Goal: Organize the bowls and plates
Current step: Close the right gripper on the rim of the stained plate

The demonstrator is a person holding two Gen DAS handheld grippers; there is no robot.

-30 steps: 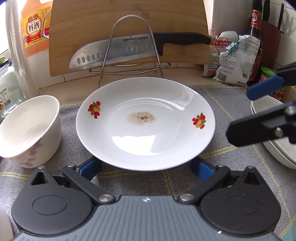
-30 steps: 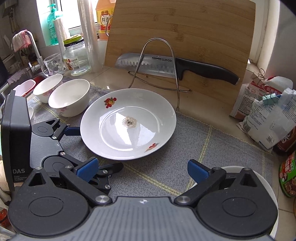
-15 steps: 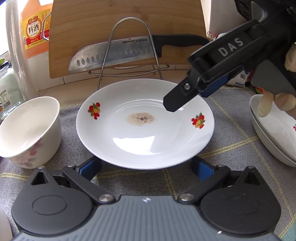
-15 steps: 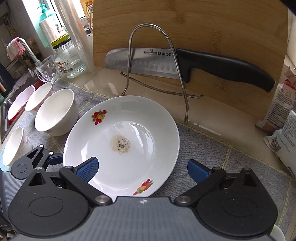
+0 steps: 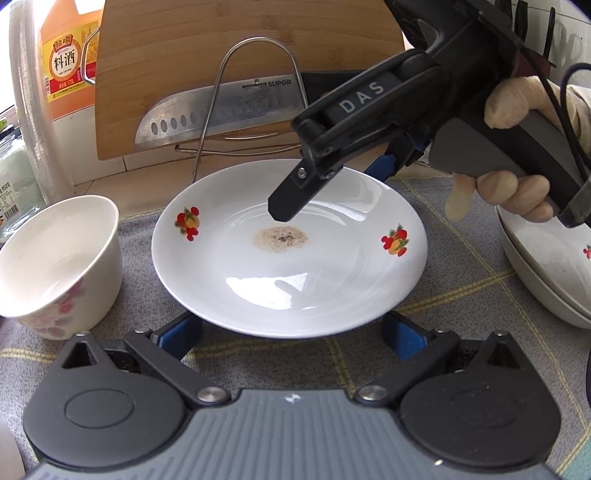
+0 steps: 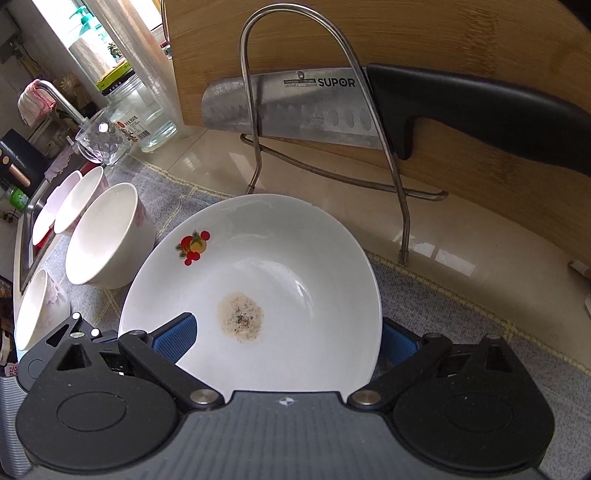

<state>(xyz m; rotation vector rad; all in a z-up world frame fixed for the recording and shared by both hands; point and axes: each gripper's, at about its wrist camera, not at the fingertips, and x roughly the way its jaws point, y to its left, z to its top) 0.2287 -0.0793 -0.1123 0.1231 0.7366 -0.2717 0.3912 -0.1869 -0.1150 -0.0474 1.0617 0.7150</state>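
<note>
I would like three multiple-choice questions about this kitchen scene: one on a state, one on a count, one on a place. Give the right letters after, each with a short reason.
1. The middle of the plate is:
A) clean
B) marked by a brownish speckled stain
C) cracked

2. Fruit prints on the plate:
A) none
B) two
C) five

3. The knife is:
A) on the plate
B) in the wire rack, before the cutting board
C) under the plate

Answers:
1 B, the stain shows in both views.
2 B, the left wrist view shows one print on each side.
3 B, its blade passes behind the rack's loop.
</note>
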